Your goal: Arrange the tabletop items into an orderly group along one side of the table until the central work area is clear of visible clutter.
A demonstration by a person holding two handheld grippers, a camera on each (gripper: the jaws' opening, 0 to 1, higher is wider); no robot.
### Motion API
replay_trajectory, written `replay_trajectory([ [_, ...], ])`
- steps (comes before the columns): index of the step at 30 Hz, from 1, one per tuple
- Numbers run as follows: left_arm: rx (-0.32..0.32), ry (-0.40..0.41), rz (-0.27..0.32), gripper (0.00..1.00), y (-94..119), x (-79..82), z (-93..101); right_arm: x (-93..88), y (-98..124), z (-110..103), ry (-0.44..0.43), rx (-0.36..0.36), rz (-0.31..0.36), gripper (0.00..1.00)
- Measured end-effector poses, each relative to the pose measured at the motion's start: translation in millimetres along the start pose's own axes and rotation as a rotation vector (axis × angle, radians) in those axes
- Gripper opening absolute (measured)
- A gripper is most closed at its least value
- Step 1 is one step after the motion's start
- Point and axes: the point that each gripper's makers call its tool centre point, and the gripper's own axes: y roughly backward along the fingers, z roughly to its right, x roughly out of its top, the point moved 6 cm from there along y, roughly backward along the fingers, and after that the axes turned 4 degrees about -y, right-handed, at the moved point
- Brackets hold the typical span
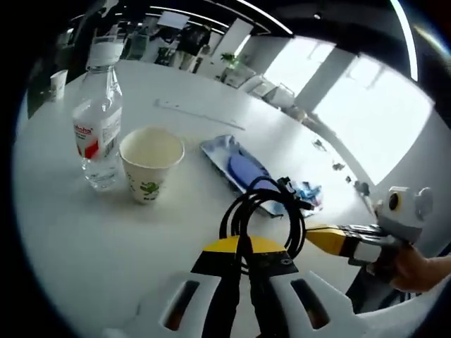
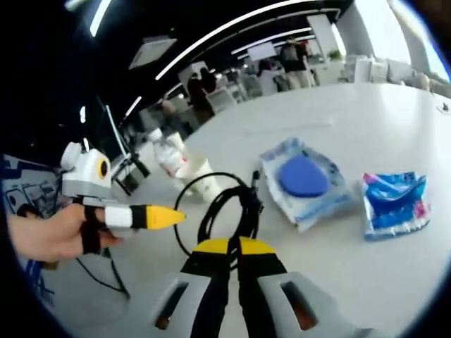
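In the left gripper view, a water bottle (image 1: pixel 99 134) is standing upright on the white table (image 1: pixel 63 239), at about 10 o'clock from the jaws. A paper cup (image 1: pixel 150 162) is standing just beside it, on the right. A flat blue pack (image 1: pixel 236 169) is lying past the cup at about 12 o'clock, and a small blue packet (image 1: pixel 306 191) is lying at 1 o'clock.

The left gripper (image 1: pixel 243 246) is holding its jaws closed on a coiled black cable (image 1: pixel 264 211). The loop is rising from the tips toward 12 o'clock, so its long axis is running straight away from the jaws. The right gripper (image 1: pixel 317 234) is reaching in at 3 o'clock with a person's hand (image 1: pixel 416 271) behind it, and its yellow tip is meeting the right edge of the loop.

In the right gripper view, the left gripper (image 2: pixel 173 217) is coming in at 9 o'clock and its tip is touching the loop. The right gripper (image 2: pixel 229 246) is also keeping its jaws pressed together on the coiled black cable (image 2: pixel 225 204).

I judge that both grippers are sharing one coil, lifted over the middle of the table. The bottle and cup are lying on the left gripper's side, so the left gripper is nearer to carry the coil there.
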Motion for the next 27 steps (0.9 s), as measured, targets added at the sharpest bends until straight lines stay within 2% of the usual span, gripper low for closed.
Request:
replay_trajectory([
  [14,-0.091,-0.057,-0.038,0.00,-24.5,5.2,47.4,6.7,45.0,29.5,-0.038,-0.066,0.060,0.00],
  [27,-0.155,-0.085,-0.103,0.00,-46.5,-2.1,80.9,1.6,76.0,54.3,-0.113,-0.116,0.098,0.00],
])
